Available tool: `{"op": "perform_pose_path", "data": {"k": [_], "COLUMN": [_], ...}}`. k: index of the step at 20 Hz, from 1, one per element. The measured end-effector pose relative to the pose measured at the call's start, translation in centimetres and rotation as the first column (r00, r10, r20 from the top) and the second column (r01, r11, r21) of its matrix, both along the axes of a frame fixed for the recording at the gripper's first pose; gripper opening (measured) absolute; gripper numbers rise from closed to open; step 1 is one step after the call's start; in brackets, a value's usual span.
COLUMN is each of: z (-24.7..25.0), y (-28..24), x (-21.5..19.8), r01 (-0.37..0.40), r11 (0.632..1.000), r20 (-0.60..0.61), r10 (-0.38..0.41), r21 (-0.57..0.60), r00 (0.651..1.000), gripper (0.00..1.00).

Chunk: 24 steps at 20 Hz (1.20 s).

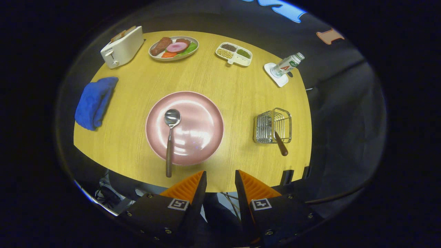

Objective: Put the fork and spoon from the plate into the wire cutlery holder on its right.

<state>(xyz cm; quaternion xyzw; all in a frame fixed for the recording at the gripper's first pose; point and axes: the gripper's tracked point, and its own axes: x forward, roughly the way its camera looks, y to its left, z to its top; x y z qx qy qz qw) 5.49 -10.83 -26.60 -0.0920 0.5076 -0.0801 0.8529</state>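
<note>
surface: round wooden table point(213, 82) fills the centre of the frame, dark booth cloth behind it.
plate: pink plate point(196, 113) at frame centre, just ahead of the fingers, shiny and bare apart from the spoon.
spoon: spoon point(169, 137) lies on the plate's left half, bowl up toward frame centre, brown handle running down over the plate's near rim onto the table. The overhang leaves the handle end free to pinch, probably the easiest grab.
holder: wire cutlery holder point(273, 125) at centre right of the frame, to the right of the plate, upright, open top.
fork: a brown handle point(280, 144) sticks out of the holder and leans toward the lower right. Likely the fork, already dropped in; its head is hidden in the wires, so can't confirm.
gripper: gripper point(220, 182) at bottom centre, fingers apart with a clear gap, holding nothing, above the table's near edge and apart from the plate.
progress: judged half done, spoon left.
next: shift left so the spoon handle sits between the fingers.
risk: smooth plate, spoon may slide or pivot when pinched.
clutter: toaster point(122, 46) upper left, blue cloth point(94, 103) at left, food plate point(174, 48) and divided tray point(234, 53) at top, bottle point(287, 64) on a coaster upper right. All well apart from the plate-to-holder path.
</note>
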Motion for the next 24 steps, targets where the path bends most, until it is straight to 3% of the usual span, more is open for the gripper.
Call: {"op": "perform_pose_path", "data": {"k": [10, 17, 23, 24], "z": [-6.1, -9.8, -11.2, -11.3], "y": [6.3, 8.6, 8.2, 7.7], "x": [-0.3, 1.4, 2.3, 2.4], "r01": [-0.043, -0.009, 0.004, 0.007], "r11": [0.994, 0.98, 0.986, 0.989], "r20": [-0.081, -0.1, -0.11, -0.104], "r10": [0.051, 0.029, 0.015, 0.008], "r21": [0.103, 0.197, 0.169, 0.15], "r00": [0.995, 0.995, 0.994, 0.995], "gripper": [0.51, 0.51, 0.51, 0.46]}}
